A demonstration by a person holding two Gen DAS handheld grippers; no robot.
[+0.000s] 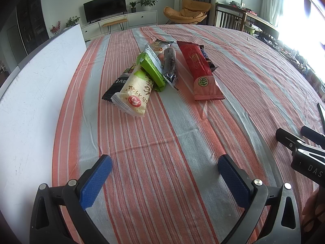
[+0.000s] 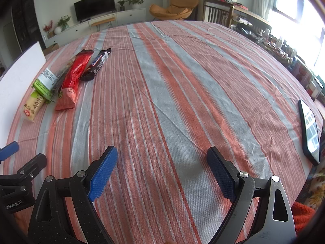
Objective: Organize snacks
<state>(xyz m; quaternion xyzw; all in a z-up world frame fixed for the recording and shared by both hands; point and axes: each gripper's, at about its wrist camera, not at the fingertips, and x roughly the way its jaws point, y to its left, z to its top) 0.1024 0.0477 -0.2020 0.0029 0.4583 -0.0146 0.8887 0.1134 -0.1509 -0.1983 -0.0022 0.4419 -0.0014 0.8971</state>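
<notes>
Several snack packs lie in a loose pile on the striped tablecloth (image 1: 162, 142). A white rice-cracker pack (image 1: 136, 94) lies nearest me, over a black pack (image 1: 115, 85). Behind it are a green pack (image 1: 153, 70), a dark clear-wrapped roll (image 1: 170, 65), a long red pack (image 1: 200, 69) and a Snickers bar (image 2: 97, 64). My left gripper (image 1: 164, 177) is open and empty, well short of the pile. My right gripper (image 2: 162, 172) is open and empty, over bare cloth to the right of the snacks; the red pack (image 2: 71, 81) shows far left there.
A white board (image 1: 30, 101) lies along the table's left side. A phone (image 2: 309, 130) lies at the table's right edge. The right gripper's body (image 1: 304, 154) shows at the right of the left wrist view. A TV stand, chairs and shelves stand beyond the table.
</notes>
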